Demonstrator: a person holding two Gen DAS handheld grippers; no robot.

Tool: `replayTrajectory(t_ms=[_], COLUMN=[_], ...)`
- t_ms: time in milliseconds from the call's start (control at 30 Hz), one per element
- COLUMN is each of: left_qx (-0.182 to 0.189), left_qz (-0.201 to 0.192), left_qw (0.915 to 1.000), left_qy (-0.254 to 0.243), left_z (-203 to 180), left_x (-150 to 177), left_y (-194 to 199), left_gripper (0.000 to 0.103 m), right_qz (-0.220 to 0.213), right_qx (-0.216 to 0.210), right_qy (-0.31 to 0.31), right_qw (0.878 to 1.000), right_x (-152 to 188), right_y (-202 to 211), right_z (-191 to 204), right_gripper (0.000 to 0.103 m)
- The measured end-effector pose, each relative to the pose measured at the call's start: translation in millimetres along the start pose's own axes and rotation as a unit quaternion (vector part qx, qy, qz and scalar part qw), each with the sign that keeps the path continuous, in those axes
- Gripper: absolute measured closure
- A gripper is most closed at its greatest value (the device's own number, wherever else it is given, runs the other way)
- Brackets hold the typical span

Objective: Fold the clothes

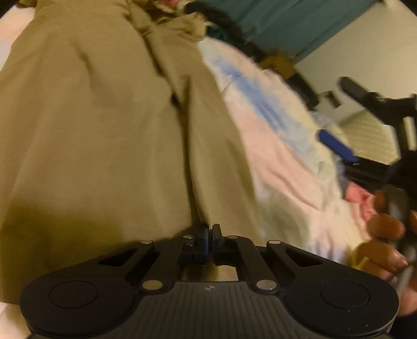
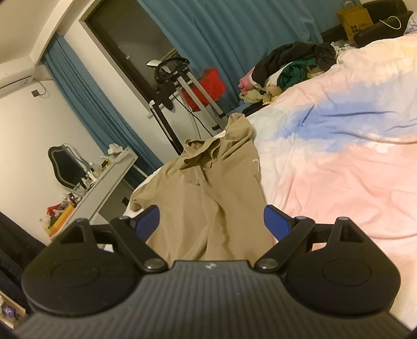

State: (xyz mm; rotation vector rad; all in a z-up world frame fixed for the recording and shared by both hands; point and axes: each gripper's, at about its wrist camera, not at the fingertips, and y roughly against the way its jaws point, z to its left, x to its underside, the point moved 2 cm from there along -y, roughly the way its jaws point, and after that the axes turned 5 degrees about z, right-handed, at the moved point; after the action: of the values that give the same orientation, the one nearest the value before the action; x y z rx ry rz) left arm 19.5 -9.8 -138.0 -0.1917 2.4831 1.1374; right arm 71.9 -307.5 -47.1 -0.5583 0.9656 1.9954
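A tan garment [image 1: 99, 125] lies spread on the bed and fills most of the left wrist view. My left gripper [image 1: 210, 232] is shut, pinching the garment's near edge. In the right wrist view the same tan garment [image 2: 208, 193] lies along the bed's left edge, its collar end far from me. My right gripper [image 2: 211, 221] is open and empty, its blue fingers [image 2: 273, 221] on either side of the garment's near end, just above it. The right gripper [image 1: 336, 147] also shows at the right of the left wrist view, held by a hand.
The bed has a pink, white and blue cover [image 2: 338, 146]. A pile of other clothes [image 2: 284, 70] lies at its far end. Teal curtains [image 2: 229, 34], an exercise machine [image 2: 179, 86], a white dresser [image 2: 109, 177] and a paper bag [image 2: 355, 19] stand around the bed.
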Motion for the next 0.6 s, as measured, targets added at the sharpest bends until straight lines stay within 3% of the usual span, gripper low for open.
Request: replayTrajectory(t_ms=[267, 500, 600], left_qx=[0.039, -0.035, -0.04], left_qz=[-0.059, -0.034, -0.031], left_qw=[0.9969, 0.9965, 0.9962], left_qy=[0.034, 0.068, 0.07], left_z=[8.0, 20.7, 22.5], left_x=[12.9, 18.3, 15.8], left_y=[42.6, 40.2, 38.4], left_gripper=[0.101, 0.101, 0.101], right_qz=[0.005, 0.007, 0.012], right_qx=[-0.002, 0.021, 0.028], right_qy=[0.013, 0.034, 0.03], right_qw=[1.0, 0.999, 0.999], right_x=[4.9, 6.5, 7.4], right_y=[1.2, 2.6, 2.0], right_z=[10.1, 15.9, 13.8], right_gripper=[0.014, 0.014, 0.014])
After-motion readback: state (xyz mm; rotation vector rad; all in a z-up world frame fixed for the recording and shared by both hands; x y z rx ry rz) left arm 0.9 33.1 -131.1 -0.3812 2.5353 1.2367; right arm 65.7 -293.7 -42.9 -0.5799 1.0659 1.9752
